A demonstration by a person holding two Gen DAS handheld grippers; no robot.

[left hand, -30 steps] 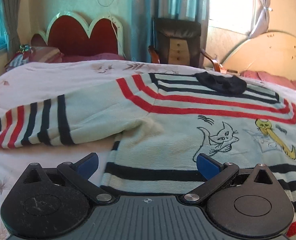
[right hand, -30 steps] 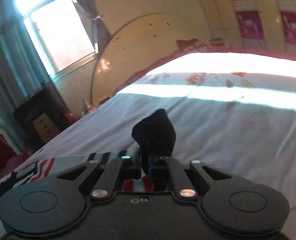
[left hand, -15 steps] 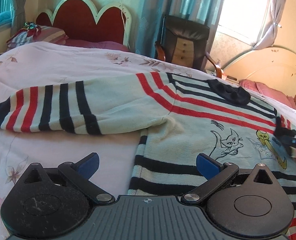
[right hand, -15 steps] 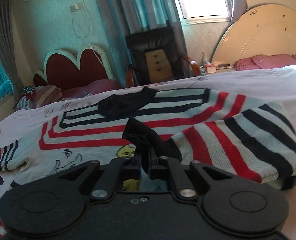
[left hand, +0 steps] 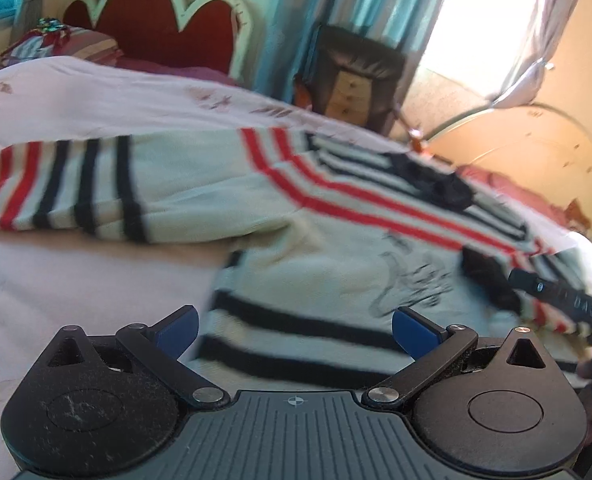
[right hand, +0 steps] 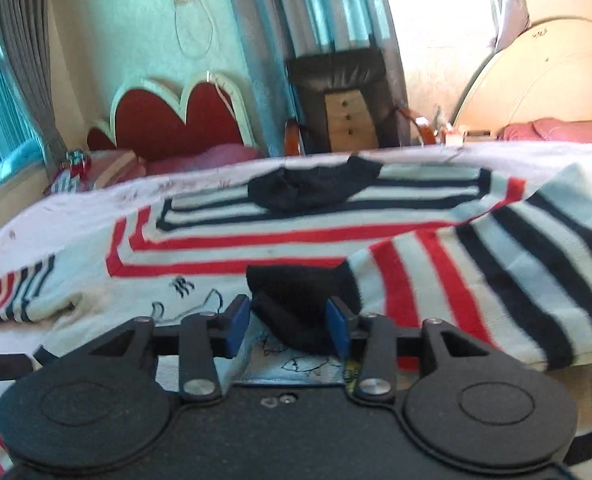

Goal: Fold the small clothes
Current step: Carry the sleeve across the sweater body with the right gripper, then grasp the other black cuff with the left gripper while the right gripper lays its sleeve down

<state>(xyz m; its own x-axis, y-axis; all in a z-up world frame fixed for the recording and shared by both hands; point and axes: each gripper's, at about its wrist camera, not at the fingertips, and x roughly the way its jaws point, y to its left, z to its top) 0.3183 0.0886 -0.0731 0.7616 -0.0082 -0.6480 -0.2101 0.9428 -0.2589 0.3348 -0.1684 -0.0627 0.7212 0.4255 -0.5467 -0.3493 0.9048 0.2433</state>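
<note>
Your sweater [left hand: 336,248] lies flat on the bed [left hand: 96,96], front up, with its dark collar [right hand: 312,186] toward the far edge by the headboards and its hem toward you, so its long axis runs from the near edge to the far edge. One sleeve [left hand: 68,188] stretches straight out toward the bed's left edge, its striped cuff at the far left, crosswise to the body. The other sleeve [right hand: 496,272] is folded in over the chest, its stripes running diagonally, with its black cuff [right hand: 300,304] lying over the cat drawing near the sweater's middle. Your right tool [right hand: 288,330] has its blue pads parted, one on each side of that cuff; the cuff sits between them, and whether either pad touches the cloth is hard to tell through the blur. In the left view the right tool [left hand: 560,300] shows as a dark bar at the cuff. Your left tool [left hand: 294,328] is released, pads spread wide and holding nothing, hovering over the hem stripes near the sweater's left side seam. A chair [right hand: 344,100] stands past the bed's far edge.
</note>
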